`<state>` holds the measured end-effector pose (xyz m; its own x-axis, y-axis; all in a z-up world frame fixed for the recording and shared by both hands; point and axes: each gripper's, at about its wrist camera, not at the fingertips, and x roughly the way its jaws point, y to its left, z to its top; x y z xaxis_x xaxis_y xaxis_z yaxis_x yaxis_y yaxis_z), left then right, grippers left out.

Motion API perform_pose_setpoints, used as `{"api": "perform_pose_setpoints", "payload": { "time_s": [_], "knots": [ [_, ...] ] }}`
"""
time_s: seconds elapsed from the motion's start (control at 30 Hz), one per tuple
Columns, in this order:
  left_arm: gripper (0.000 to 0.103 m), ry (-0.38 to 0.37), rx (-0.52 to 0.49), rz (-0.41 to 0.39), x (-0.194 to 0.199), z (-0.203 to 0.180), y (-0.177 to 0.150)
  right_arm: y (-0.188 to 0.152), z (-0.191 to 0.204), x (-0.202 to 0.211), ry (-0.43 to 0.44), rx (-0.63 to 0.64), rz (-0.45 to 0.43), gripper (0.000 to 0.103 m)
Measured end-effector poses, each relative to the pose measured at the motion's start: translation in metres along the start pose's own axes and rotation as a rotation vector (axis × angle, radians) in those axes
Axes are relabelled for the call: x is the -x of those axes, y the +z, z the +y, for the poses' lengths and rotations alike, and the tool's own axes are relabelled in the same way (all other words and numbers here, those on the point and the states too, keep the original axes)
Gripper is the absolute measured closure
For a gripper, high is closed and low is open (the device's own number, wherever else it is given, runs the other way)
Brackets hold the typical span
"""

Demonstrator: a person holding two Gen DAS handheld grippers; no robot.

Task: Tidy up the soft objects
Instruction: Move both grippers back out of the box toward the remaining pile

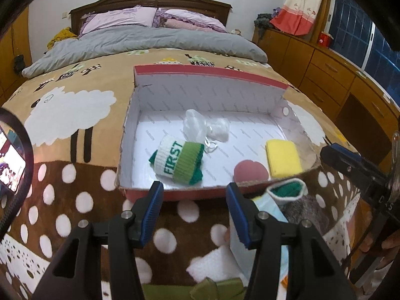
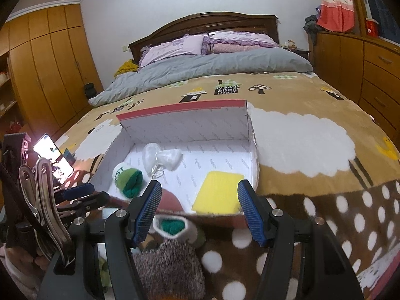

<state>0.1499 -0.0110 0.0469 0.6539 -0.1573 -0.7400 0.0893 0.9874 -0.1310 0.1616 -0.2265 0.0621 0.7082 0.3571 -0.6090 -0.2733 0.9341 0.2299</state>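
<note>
Both the left gripper (image 1: 193, 208) and right gripper (image 2: 198, 208) have fingers apart and empty; the rolled sock (image 2: 172, 226), soft and light, lies on the bed before the box (image 2: 185, 122), best pinched mid-roll.

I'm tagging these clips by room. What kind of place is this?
A home bedroom, almost certainly: a made bed with a wooden headboard and purple pillows, a built-in wardrobe along one wall, and a curtained window.
</note>
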Motion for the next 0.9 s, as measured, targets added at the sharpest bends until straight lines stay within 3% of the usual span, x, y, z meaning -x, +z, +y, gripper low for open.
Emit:
{"api": "perform_pose_setpoints", "payload": {
  "time_s": [0.5, 0.9],
  "knots": [
    [0.048, -0.034, -0.01, -0.014, 0.024, -0.009, -0.018, -0.034, 0.002, 0.021, 0.021, -0.003, 0.025, 0.038],
    [0.048, -0.02, 0.022, -0.024, 0.031, 0.0, -0.023, -0.065, 0.008, 0.018, 0.036, -0.013, 0.073, 0.038]
  ]
}}
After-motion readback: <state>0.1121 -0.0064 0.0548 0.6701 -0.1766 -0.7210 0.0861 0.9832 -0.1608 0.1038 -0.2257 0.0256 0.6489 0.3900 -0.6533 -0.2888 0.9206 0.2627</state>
